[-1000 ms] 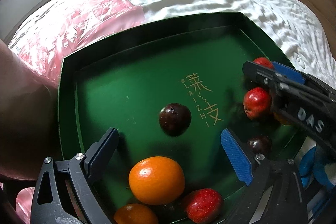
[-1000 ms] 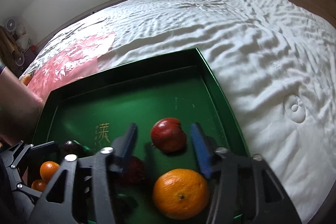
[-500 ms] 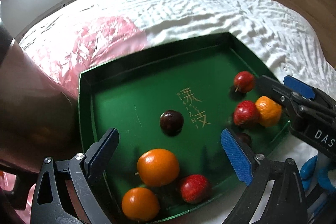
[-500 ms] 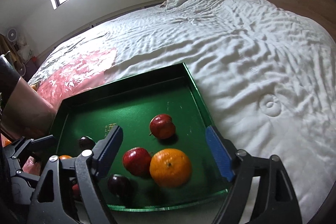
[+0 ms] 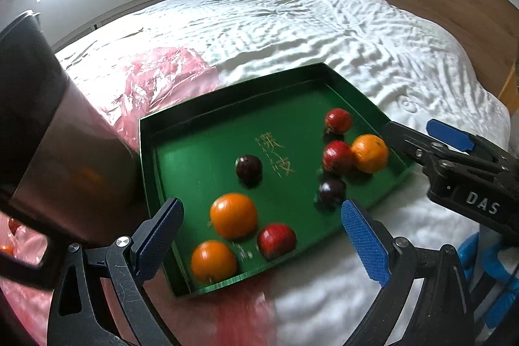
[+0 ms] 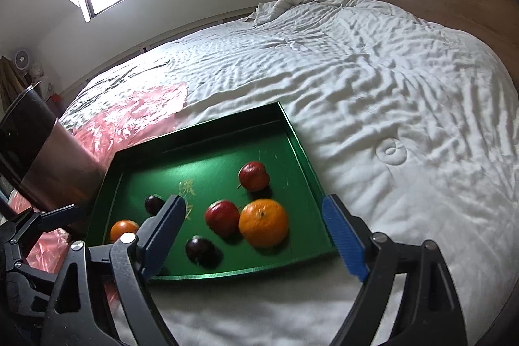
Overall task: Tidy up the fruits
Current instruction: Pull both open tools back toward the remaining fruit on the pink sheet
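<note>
- Fruit sits in a green tray on a bed with a white cover.
- Left claw is spread wide and holds nothing. It hangs over the near edge of the tray.
- Right claw is also spread wide and holds nothing. It hangs over the near right part of the tray.
- Near the left claw lie two oranges, a big one and one at the tray's corner, with a red apple just beside them.
- One dark plum sits alone in the middle, by gold writing.
- On the right side, an orange touches a red apple. Another red apple sits farther back, and a dark plum sits nearer.
- Pink plastic lies on the bed to the left of the tray.
</note>
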Tool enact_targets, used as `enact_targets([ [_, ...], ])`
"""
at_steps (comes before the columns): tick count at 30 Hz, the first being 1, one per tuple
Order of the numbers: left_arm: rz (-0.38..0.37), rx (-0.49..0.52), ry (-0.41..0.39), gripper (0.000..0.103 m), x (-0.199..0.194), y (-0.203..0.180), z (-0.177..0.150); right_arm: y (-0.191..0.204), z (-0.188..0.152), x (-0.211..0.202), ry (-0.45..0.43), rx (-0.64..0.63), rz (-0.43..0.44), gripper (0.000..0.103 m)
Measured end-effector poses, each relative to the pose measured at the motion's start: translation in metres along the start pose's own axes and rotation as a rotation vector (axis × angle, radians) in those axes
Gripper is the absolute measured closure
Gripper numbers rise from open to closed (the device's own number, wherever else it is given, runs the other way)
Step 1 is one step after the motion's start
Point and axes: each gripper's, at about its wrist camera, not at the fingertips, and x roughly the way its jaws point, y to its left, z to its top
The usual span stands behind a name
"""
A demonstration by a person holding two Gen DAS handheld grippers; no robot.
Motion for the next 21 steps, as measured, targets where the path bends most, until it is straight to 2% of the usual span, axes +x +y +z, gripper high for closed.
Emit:
enact_targets([
  [9, -0.004, 0.019, 0.002, 0.007, -0.040, 0.007, -0.043, 0.023, -0.029, -0.027, 0.033, -0.045, 0.009, 0.000],
  [21, 0.039, -0.046, -0.017, 0.007, -0.095, 0.057, -0.084, 0.100, -0.067, -0.064, 0.062, -0.175, 0.083, 0.000],
])
